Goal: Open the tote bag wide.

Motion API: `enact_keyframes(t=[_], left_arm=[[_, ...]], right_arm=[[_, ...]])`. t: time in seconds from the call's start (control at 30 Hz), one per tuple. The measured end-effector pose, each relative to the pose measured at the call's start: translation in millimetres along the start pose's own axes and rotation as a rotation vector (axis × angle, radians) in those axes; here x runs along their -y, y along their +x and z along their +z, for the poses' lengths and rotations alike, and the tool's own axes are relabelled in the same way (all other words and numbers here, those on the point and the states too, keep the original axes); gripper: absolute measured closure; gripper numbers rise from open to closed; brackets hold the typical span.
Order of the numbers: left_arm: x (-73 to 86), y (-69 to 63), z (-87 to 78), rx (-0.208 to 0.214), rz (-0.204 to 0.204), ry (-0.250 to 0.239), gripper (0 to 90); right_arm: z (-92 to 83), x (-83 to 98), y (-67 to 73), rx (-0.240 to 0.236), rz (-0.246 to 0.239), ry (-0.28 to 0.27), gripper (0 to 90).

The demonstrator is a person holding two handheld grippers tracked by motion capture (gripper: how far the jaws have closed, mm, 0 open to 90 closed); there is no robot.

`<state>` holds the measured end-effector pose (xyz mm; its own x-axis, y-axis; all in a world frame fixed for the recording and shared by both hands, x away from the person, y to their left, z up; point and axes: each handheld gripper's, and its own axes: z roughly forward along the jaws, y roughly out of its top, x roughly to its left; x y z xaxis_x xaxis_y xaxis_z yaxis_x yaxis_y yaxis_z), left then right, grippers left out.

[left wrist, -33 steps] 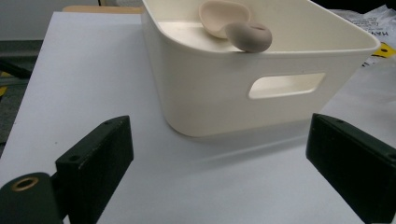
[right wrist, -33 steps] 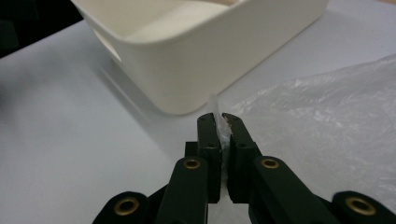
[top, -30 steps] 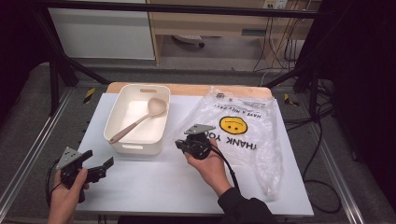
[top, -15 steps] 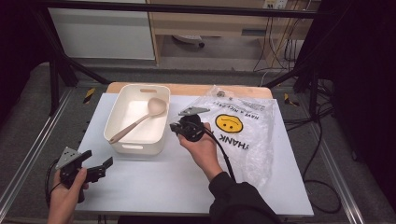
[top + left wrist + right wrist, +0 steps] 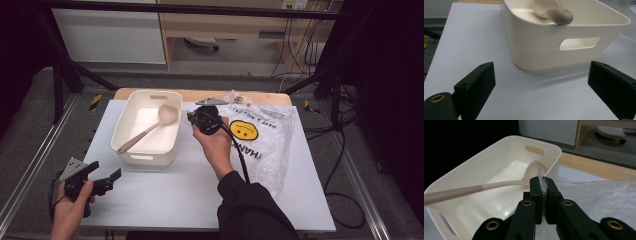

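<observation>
Pinching an edge of the plastic bag (image 5: 541, 178) between its closed jaws, the right gripper (image 5: 206, 120) holds a clear sliver of film up beside the far right corner of the white tub (image 5: 145, 131). The bag (image 5: 265, 145) itself, clear with a yellow smiley face and lettering, lies spread on the right half of the table (image 5: 170, 195), its gripped edge lifted toward the tub while the rest trails flat. That grip looks chosen to raise one layer of the bag's mouth (probably so it can be opened and something put in), and the film bunched between the pads in the right gripper view suggests the hold is thin and could slip if pulled hard.

Inside the tub a beige ladle (image 5: 150, 127) lies slanted, bowl toward the far right corner, handle reaching the near left rim; in the left gripper view its handle tip (image 5: 560, 16) rests on the rim.

Farther out, the left gripper (image 5: 107, 185) waits near the table's near left corner, jaws spread wide with nothing between them, aimed at the tub's near wall with its handle slot (image 5: 579, 43), well apart from it
</observation>
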<state>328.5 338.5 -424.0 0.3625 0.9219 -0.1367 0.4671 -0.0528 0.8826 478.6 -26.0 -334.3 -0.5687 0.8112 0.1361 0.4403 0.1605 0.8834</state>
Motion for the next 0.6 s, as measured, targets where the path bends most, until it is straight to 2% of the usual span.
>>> enact_keyframes(t=[0.13, 0.2, 0.37, 0.47, 0.6], left_arm=[[-0.2, -0.6, 0.3, -0.001, 0.0, 0.0, 7.4], [-0.2, -0.7, 0.7, -0.001, 0.003, 0.002, 7.4], [-0.4, -0.7, 1.9, 0.004, 0.002, 0.005, 7.4], [-0.5, -0.9, 1.6, 0.003, 0.006, 0.005, 7.4], [0.2, 0.1, 0.2, 0.001, 0.001, 0.002, 7.4]], right_arm=[[-8.7, -11.7, 1.1, 0.001, 0.003, -0.044, 88.0], [-5.0, -14.8, 6.3, -0.018, -0.003, -0.028, 87.9], [19.5, -10.6, 23.2, -0.06, -0.042, 0.04, 86.2], [27.6, -6.9, 27.1, -0.078, -0.05, 0.079, 76.8], [23.1, -7.5, 26.8, -0.075, -0.06, 0.1, 51.5]])
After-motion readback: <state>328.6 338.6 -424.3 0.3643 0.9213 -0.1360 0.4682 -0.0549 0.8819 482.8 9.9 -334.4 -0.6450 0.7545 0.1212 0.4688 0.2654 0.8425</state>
